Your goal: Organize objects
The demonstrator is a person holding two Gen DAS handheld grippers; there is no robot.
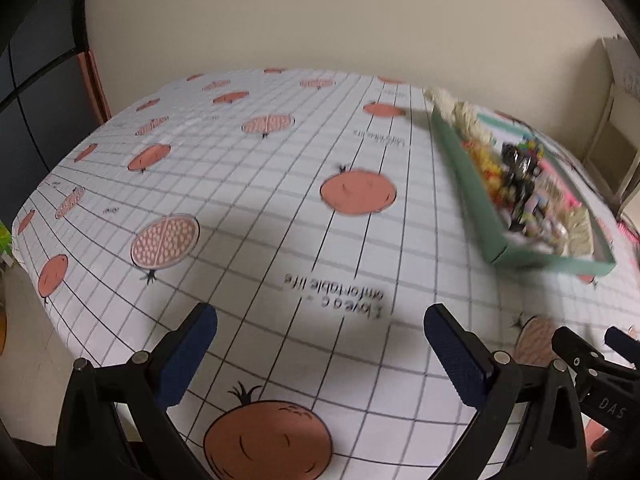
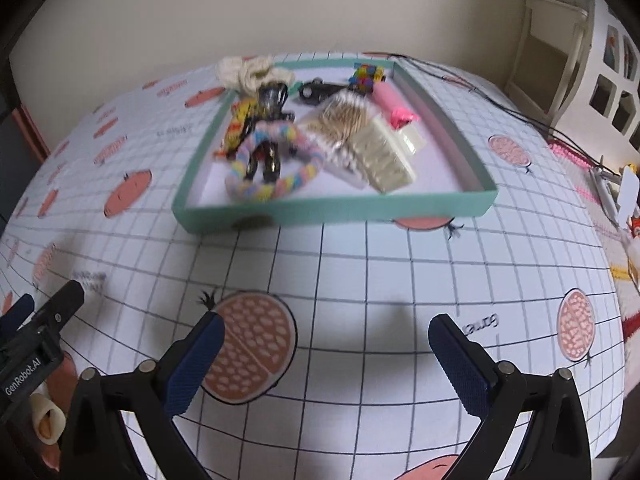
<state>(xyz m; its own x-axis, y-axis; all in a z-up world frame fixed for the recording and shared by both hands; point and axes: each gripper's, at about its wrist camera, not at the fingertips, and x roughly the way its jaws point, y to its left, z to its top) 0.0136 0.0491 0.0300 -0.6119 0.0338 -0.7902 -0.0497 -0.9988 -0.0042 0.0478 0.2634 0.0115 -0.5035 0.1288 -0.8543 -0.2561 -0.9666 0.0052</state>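
Both tongs hung wide open, empty: left tongs, right tongs. Green tray sat on bench, crammed. Risk: cream rope overhanging far rim, could spill if tray nudged.

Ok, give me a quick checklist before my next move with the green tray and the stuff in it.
1. Left gripper open, holding nothing: ok.
2. Right gripper open, holding nothing: ok.
3. Green tray flat on the tablecloth: ok.
4. Pastel rope ring inside the tray: ok.
5. Cream rope fully inside the tray: not ok, it hangs over the far corner.
6. Cloth between grippers and tray bare: ok.
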